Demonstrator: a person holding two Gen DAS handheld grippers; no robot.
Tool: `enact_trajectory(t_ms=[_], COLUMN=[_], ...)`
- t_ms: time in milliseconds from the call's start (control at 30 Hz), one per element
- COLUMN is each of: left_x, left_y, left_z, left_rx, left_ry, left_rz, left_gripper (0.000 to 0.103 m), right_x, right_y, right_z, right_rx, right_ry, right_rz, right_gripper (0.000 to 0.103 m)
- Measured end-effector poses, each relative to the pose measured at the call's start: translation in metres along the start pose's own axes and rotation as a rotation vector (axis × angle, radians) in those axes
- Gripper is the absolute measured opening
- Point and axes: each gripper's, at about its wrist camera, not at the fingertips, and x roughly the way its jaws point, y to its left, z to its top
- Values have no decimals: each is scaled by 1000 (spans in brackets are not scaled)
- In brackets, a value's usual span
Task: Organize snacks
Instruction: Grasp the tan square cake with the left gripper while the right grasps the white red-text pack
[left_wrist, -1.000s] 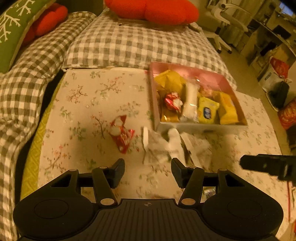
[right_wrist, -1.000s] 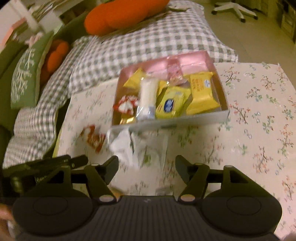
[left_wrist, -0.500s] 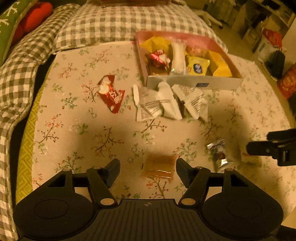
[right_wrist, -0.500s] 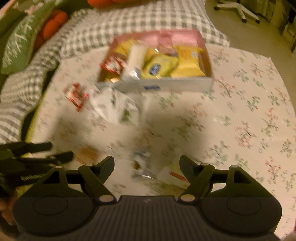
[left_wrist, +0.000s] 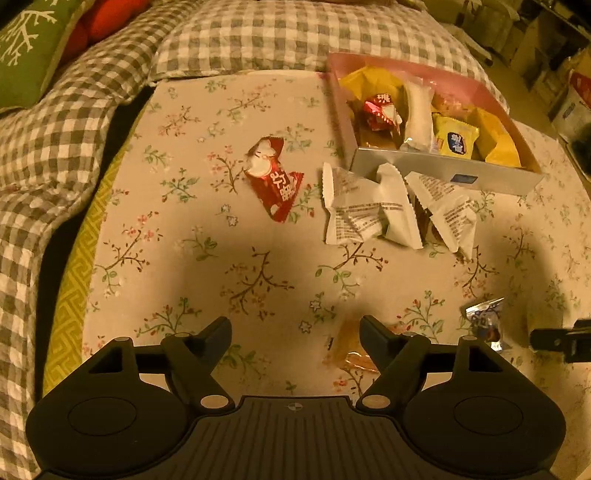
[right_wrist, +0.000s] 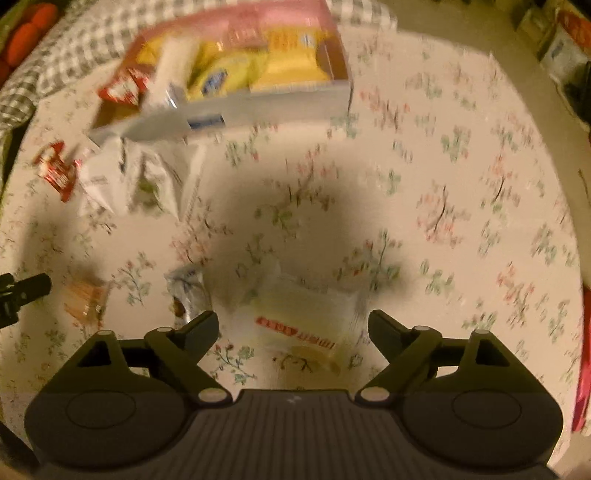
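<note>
The left tool (left_wrist: 295, 330) points down at the floral counter (left_wrist: 221, 258), its jaws opening with nothing pressed between them; a small amber candy (left_wrist: 349, 350) lies just inside its right finger. The right tool (right_wrist: 293, 325) is likewise opening above a pale yellow snack packet (right_wrist: 306, 317), which lies between the fingers, untouched. A silver-blue candy (right_wrist: 186, 291) sits just beyond its left finger. Farther off stand the snack box (left_wrist: 443, 171), white wrappers (left_wrist: 369, 214) against its front wall, and a red packet (left_wrist: 273, 181) to their left.
</note>
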Motion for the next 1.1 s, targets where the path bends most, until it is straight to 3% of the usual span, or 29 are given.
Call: enact_trajectory(t_ms=[167,267,300,333,500,700,900,1100], left_x=[7,10,10,10,13,23,35,34], left_y=[-4,-12,-14,-16,-28,-45,-52,-51], left_z=[-3,-4,-5,-5,-11,-20,-27,-26], left_rx=[5,41,50,55,99,167,219,214], left_ry=[12,21,20,19,30,41,47,40], left_rz=[2,6,1,-7,-46,-40,11,-20], left_gripper=[83,83,83,84,86,86,84,67], right_x=[22,19,16,14,8,0,1,22], right_y=[-2,3,4,4,6,2,2,-3], right_z=[-4,-7,-7,-7,-10,-6,-2,4], right_rx=[64,48,42,47,46,54,39,33], right_ry=[26,1,-10,-13,-21,-37,-48,-42], right_rz=[1,-3,2,13,30,51,58,1], right_gripper=[91,76,62,58,52,42,42,62])
